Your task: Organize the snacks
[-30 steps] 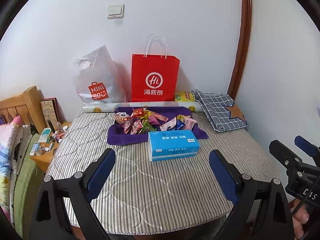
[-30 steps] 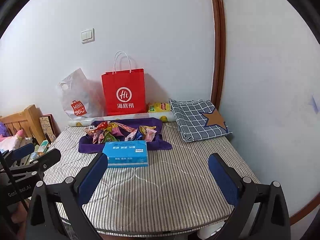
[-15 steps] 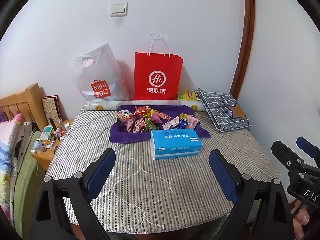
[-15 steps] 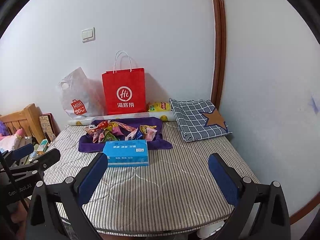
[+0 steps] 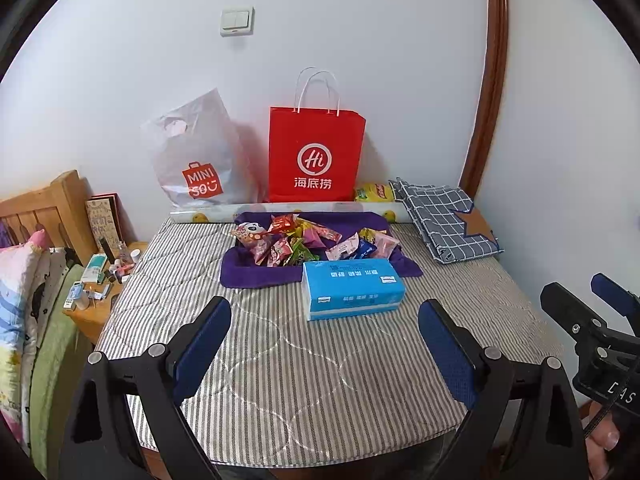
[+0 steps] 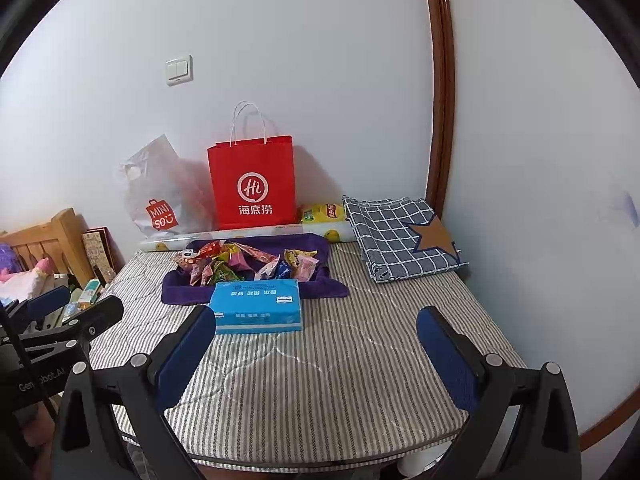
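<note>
A pile of colourful snack packets [image 5: 308, 242] lies on a purple cloth [image 5: 248, 276] at the back of the striped table [image 5: 304, 368]; the pile also shows in the right wrist view [image 6: 244, 264]. A blue tissue box [image 5: 352, 288] stands just in front of the cloth, also seen in the right wrist view [image 6: 256, 306]. My left gripper [image 5: 324, 344] is open and empty above the table's near part. My right gripper [image 6: 316, 352] is open and empty, to the right of the left one [image 6: 60, 320].
A red paper bag [image 5: 316, 156] and a white MINISO bag [image 5: 196, 160] lean on the back wall. A yellow packet [image 5: 374, 193] and a folded checked cloth [image 5: 448, 220] lie at the back right. A wooden bedside shelf with small bottles [image 5: 100, 280] stands left of the table.
Both grippers have stayed open and empty. The left wrist view has shifted slightly, so the table objects sit a little more to the right and higher.
</note>
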